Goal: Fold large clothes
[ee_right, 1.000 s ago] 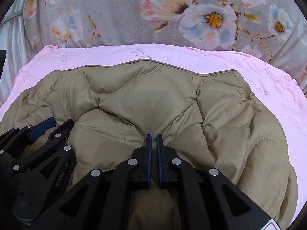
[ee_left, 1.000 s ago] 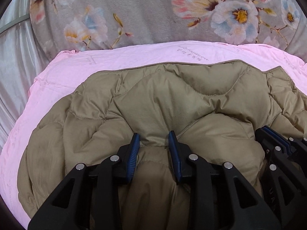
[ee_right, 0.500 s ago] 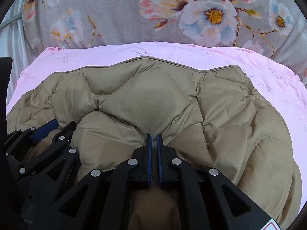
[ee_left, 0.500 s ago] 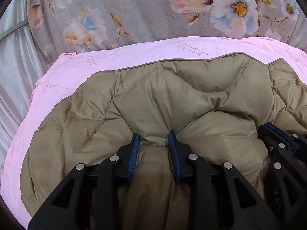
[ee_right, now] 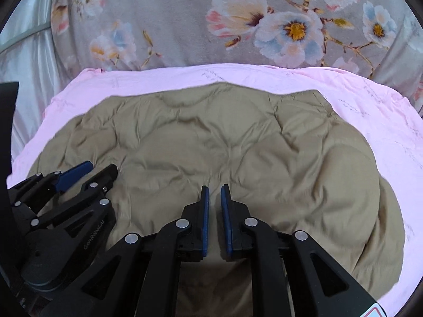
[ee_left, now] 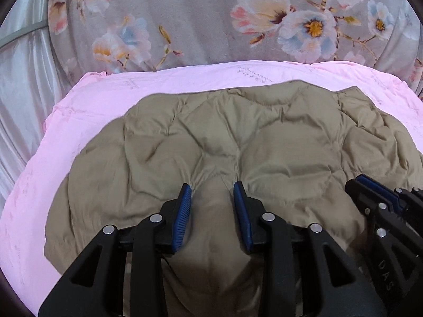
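Observation:
A tan quilted puffer jacket [ee_left: 264, 137] [ee_right: 238, 137] lies spread on a pink sheet [ee_left: 185, 84] [ee_right: 158, 82]. My left gripper [ee_left: 212, 185] is at the jacket's near edge. Its blue pads press on a raised ridge of the padding, though the jaws are starting to open. My right gripper [ee_right: 214, 187] is just to its right. Its jaws are opening, with a narrow gap between the pads and flat fabric below that they do not pinch. Each gripper shows at the edge of the other's view: the right gripper [ee_left: 370, 182] and the left gripper [ee_right: 97, 171].
A grey floral blanket [ee_left: 185, 26] [ee_right: 171, 26] lies beyond the pink sheet. Shiny grey cloth [ee_left: 23, 79] hangs along the left side. A dark object [ee_right: 8, 132] stands at the left edge of the right wrist view.
Both grippers have shifted across the jacket, whose top layer now lies flatter. The right gripper's pads, nearly together on fabric before, have parted. The left pads still hold their ridge.

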Available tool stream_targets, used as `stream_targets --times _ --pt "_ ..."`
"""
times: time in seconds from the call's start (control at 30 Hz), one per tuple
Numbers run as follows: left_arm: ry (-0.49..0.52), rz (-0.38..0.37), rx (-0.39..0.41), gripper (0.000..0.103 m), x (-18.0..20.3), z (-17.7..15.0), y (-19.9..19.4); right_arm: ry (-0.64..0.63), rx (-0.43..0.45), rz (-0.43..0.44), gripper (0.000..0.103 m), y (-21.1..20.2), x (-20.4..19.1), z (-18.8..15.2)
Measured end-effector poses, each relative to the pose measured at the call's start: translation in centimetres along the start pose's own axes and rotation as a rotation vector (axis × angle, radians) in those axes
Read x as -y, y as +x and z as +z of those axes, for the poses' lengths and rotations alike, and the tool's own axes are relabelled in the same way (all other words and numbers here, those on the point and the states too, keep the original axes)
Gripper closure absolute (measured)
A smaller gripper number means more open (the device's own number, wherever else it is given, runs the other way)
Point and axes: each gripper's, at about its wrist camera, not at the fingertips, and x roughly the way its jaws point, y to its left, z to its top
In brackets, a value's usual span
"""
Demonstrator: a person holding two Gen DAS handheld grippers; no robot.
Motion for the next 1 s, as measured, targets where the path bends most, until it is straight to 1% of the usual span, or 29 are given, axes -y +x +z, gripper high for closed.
stream_targets --times 0.1,0.2,0.23,0.33,0.4,0.6,0.93,1.0 --pt "-0.003 0.004 0.011 0.07 0.1 -0.9 -0.2 0.007 0.004 -0.006 0.09 -0.2 -0.3 -1.0" --pt "-0.032 -0.037 -0.013 0.069 -0.4 -0.8 0.5 0.013 -0.001 -0.009 0.09 -0.1 -0.3 -1.1" --pt "-0.03 -0.036 -0.019 0.069 -0.4 -0.8 0.7 0.015 -0.006 -0.007 0.09 0.0 -0.2 -1.0" --pt "0.019 0.019 -0.026 0.069 0.8 -1.1 0.8 0.017 -0.019 -0.005 0.09 0.3 0.0 -1.1" --pt "0.038 0.041 -0.035 0.069 1.2 -1.1 0.9 0.018 -0.028 -0.005 0.09 0.5 0.0 -1.1" --pt "0.066 0.07 -0.047 0.069 1.7 -1.1 1.1 0.019 -0.04 -0.005 0.09 0.6 -0.1 -1.1" --pt "0.077 0.08 -0.05 0.069 2.1 -1.2 1.3 0.041 -0.05 0.016 0.09 0.8 0.3 -1.1" --pt "0.066 0.068 -0.047 0.069 1.8 -1.1 1.3 0.039 -0.05 0.014 0.09 0.9 0.4 -1.0"
